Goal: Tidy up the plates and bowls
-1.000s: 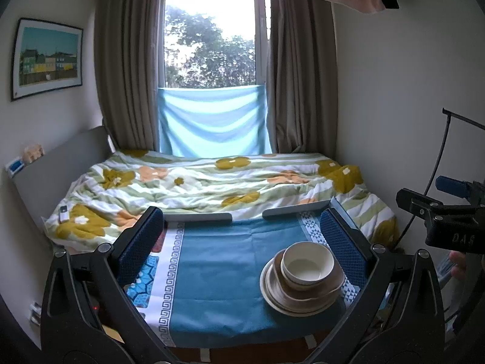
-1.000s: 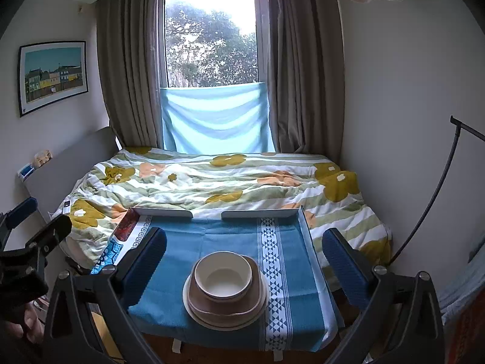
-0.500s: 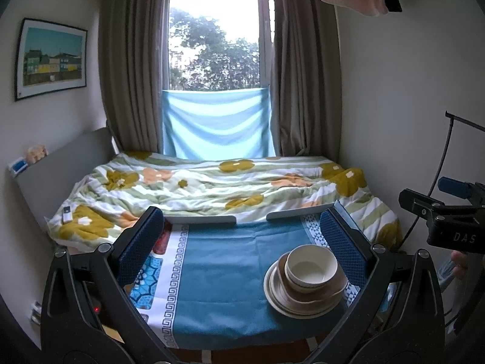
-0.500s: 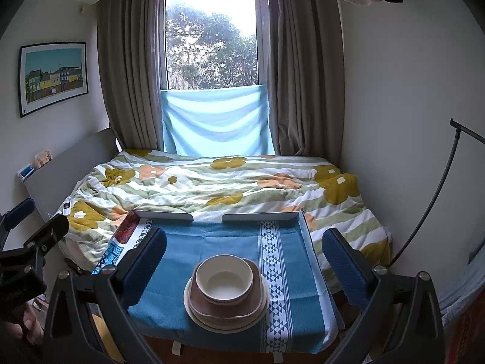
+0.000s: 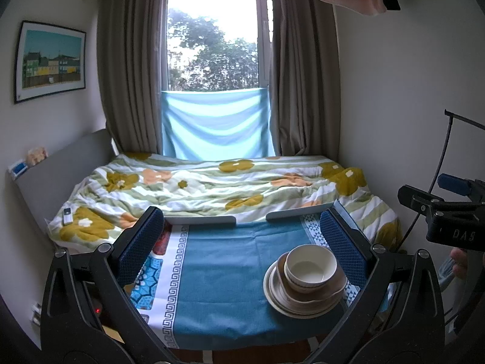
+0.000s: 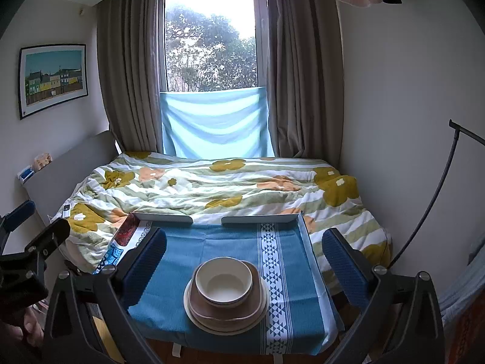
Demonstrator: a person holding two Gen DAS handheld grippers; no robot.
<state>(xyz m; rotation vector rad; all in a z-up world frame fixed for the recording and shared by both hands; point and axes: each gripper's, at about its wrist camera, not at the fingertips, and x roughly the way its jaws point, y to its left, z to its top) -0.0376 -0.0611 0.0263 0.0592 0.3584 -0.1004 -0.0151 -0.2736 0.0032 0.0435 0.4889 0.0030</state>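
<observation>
Fingers (image 5: 142, 242) of the left gripper (image 5: 242, 239) stand spread wide and hold nothing; those of the right gripper (image 6: 244, 257) are likewise released and empty, each pair hanging above the near edge of the bench (image 5: 218, 261). Over the last second both views have drifted only slightly, the left one tilting up a little so more of the window shows, while the crockery has not moved and neither gripper has closed in on it. That suggests the stacking is probably finished, or that a pause precedes any further tidying.

On the blue patterned cloth (image 6: 282, 261) sits the stack: a cream bowl (image 6: 223, 281) nested on a brown squarish plate (image 6: 257, 303), which rests on a pale round plate (image 6: 194, 312). In the left view this stack lies toward the right fingers; in the right view it is centred between them.

At the left view's right edge the other gripper's body (image 5: 448, 221) bears the letters "DAS".

Beyond the bench lies a bed with a floral quilt (image 6: 230, 182), then curtains (image 6: 130, 72) and a window (image 6: 212, 39); a framed picture (image 6: 53, 79) of coloured houses hangs on the left wall, with no writing legible
</observation>
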